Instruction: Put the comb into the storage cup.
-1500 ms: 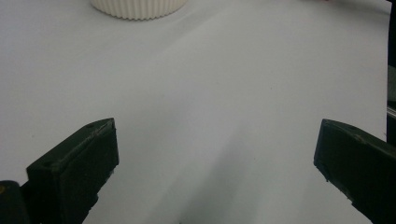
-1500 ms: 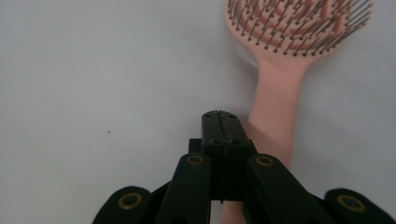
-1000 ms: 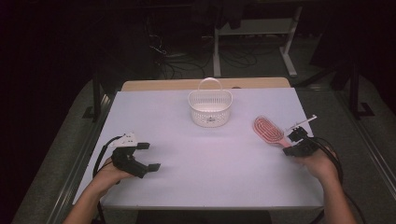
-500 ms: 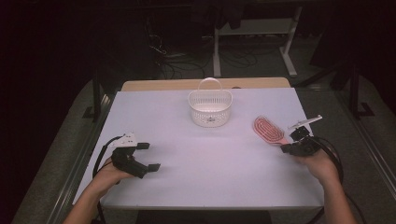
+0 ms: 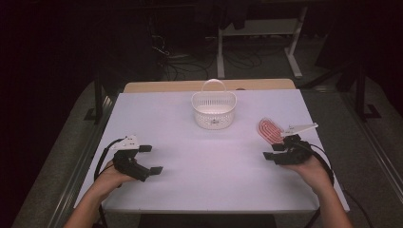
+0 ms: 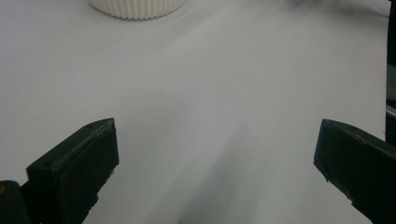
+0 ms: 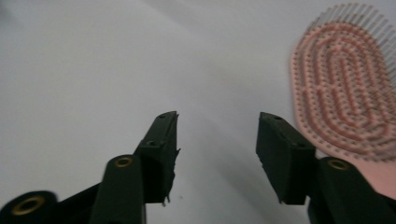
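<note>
A pink hairbrush (image 5: 269,129) lies bristles up on the white table (image 5: 209,180), right of the middle. My right gripper (image 5: 273,151) sits just in front of it, open with nothing between its fingers. In the right gripper view the brush head (image 7: 345,88) lies beside the right-hand finger (image 7: 285,154), outside the gap of the gripper (image 7: 217,140). A white slatted basket (image 5: 214,111) with a handle stands at the back centre. My left gripper (image 5: 151,159) rests open at the front left, wide apart over bare table (image 6: 217,163).
The basket's ribbed base (image 6: 135,7) shows at the top of the left gripper view, well ahead. A wooden board (image 5: 166,86) runs behind the table. Dark floor, cables and a white stand's legs (image 5: 294,61) lie beyond. Cables trail from both grippers.
My right gripper has shifted a little to the left and toward the near edge, beside the brush. The left gripper and the basket have stayed put.
</note>
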Motion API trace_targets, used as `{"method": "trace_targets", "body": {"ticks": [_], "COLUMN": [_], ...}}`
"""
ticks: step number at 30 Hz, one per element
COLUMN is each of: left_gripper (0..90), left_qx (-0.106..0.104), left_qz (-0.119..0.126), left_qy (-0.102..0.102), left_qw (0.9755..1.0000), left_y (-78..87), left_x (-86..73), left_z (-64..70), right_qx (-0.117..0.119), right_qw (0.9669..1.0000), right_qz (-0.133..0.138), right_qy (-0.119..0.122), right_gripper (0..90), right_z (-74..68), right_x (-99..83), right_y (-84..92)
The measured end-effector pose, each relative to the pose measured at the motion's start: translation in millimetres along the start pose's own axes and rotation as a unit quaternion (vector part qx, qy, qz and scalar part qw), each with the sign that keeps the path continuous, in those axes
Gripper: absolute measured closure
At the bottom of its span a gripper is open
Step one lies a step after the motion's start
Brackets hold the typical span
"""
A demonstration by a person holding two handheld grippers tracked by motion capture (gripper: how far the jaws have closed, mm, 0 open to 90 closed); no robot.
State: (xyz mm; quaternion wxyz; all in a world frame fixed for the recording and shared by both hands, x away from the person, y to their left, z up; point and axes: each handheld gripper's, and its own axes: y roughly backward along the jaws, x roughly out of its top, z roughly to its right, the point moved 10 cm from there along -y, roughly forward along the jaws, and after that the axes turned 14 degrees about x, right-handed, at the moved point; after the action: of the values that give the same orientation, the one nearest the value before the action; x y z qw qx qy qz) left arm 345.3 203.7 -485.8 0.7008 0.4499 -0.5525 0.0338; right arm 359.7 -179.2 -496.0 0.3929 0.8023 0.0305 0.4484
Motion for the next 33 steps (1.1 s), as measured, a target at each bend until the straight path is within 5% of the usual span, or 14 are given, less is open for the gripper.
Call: {"method": "trace_targets", "body": {"ticks": [16, 33], "left_gripper": [0.0, 0.0], "left_qx": [0.000, -0.002], "left_qz": [0.001, 0.003], "left_qy": [-0.003, -0.004], "left_qw": [1.0000, 1.0000], "left_y": [0.2, 0.3], "left_x": [0.6, -0.1], "left_z": [1.9, 2.4], "right_qx": [0.026, 0.027], "right_qw": [0.9978, 0.9971], "right_qz": [0.050, 0.046], "right_qy": [0.034, 0.055], "right_gripper": [0.0, 0.0], "right_z": [-32.6, -39.1], "right_x": [3.2, 6.3], "right_y": [-26.3, -27.1]}}
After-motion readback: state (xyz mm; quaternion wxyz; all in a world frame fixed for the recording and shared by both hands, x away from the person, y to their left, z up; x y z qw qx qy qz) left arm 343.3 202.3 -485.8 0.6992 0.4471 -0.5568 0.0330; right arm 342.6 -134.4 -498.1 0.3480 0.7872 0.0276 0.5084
